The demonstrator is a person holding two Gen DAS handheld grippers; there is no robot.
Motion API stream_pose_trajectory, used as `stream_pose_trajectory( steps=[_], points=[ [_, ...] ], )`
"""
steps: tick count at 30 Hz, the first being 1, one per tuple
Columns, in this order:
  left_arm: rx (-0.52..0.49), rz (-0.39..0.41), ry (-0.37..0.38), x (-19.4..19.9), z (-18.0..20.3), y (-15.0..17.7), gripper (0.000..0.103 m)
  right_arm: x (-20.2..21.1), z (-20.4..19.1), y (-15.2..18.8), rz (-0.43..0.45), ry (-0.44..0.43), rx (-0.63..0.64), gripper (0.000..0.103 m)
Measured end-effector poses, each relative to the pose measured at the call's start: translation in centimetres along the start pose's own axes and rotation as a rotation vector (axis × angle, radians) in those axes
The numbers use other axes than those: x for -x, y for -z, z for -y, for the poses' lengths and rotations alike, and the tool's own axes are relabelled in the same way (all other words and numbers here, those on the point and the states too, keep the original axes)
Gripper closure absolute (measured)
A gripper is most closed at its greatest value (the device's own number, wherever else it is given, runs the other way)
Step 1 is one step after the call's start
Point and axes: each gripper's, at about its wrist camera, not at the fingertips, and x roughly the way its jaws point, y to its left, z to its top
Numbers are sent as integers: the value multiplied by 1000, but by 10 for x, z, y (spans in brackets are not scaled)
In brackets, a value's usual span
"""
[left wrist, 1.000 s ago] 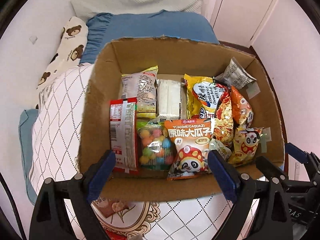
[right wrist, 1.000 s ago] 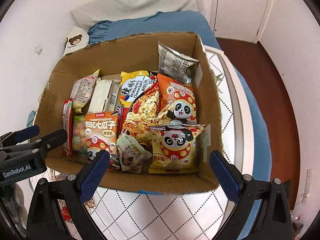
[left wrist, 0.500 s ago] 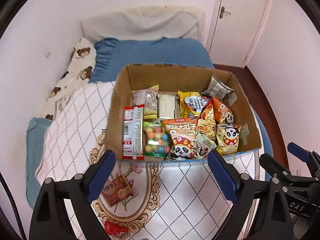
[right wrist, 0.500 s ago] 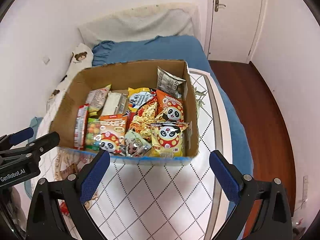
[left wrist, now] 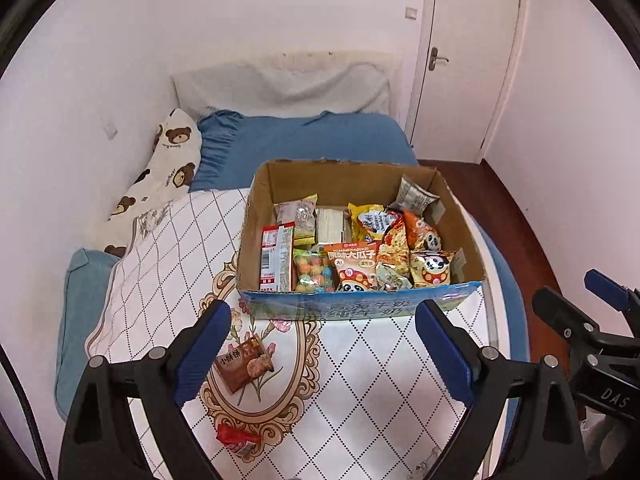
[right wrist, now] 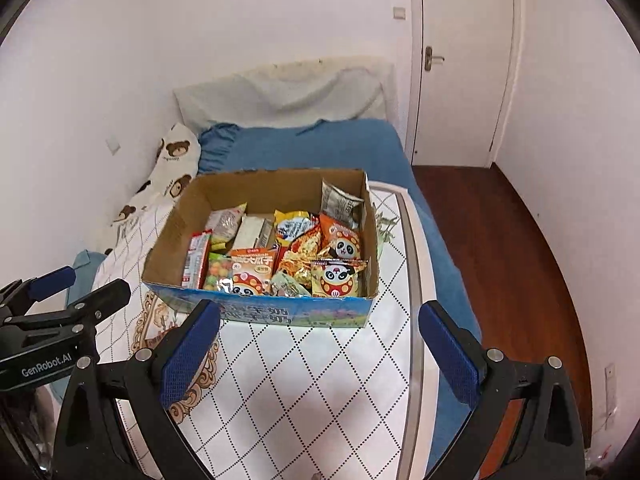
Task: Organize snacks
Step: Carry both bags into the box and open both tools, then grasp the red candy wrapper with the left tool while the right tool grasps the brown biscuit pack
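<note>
Grippers — left gripper [left wrist: 322, 346] and right gripper [right wrist: 320, 344] — hover spread wide, empty (nothing grasped), before the snack-packed cardboard box [left wrist: 360, 308].

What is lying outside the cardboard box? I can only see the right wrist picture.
Observer: A brown rectangular biscuit packet lies on the white diamond-patterned quilt, in front of the open brown cardboard box.
Operator: Is there anything else?
Observer: Yes, a small crumpled red wrapper lies on the quilt, nearer the camera than the brown packet.
Operator: Is the left gripper holding something?
Observer: No. The left gripper has its fingers wide apart with nothing between them.
</note>
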Motion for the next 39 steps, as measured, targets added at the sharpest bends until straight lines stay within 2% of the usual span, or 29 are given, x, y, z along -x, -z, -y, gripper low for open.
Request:
stream_pose_trajectory(
  steps=[4, 8, 12, 17, 20, 22, 27, 31, 33, 35, 38, 39],
  points=[
    [18, 7, 10, 7, -3, 3, 9, 9, -2, 0, 13, -17, -8, 1],
    [74, -41, -18, -9, -22, 21, 9, -8, -6, 16, -42, -22, 5, 1],
    [123, -152, -104, -45, -54, 60, 9, -64, -11, 56, -200, -18, 6, 1],
    [221, -338, -198, -102, -105, 121, 9, -158, -19, 120, -423, -13, 0, 1],
    [281, -429, -208, -127, -128, 150, 9, -198, -27, 151, -510, 7, 23, 1],
    [307, -462, -206, -134, -136, 162, 9, -218, -31, 167, -560, 21, 40, 0],
    [339, -487, -189, -146, -153, 177, 9, -239, -32, 180, -590, 32, 58, 0],
    [329, -515, -150, -152, -160, 185, 9, -242, -38, 172, -652, 17, 99, 0],
    [358, -559, -98, -159, -163, 196, 9, -228, -46, 161, -604, -6, 112, 19],
    [388, -600, -54, -167, -164, 207, 9, -211, -61, 149, -564, -69, 120, 31],
    [411, -636, 6, -181, -159, 220, 9, -195, -92, 131, -534, -178, 125, 33],
    [412, -631, 12, -184, -159, 221, 15, -192, -105, 125, -538, -223, 130, 33]
  ],
)
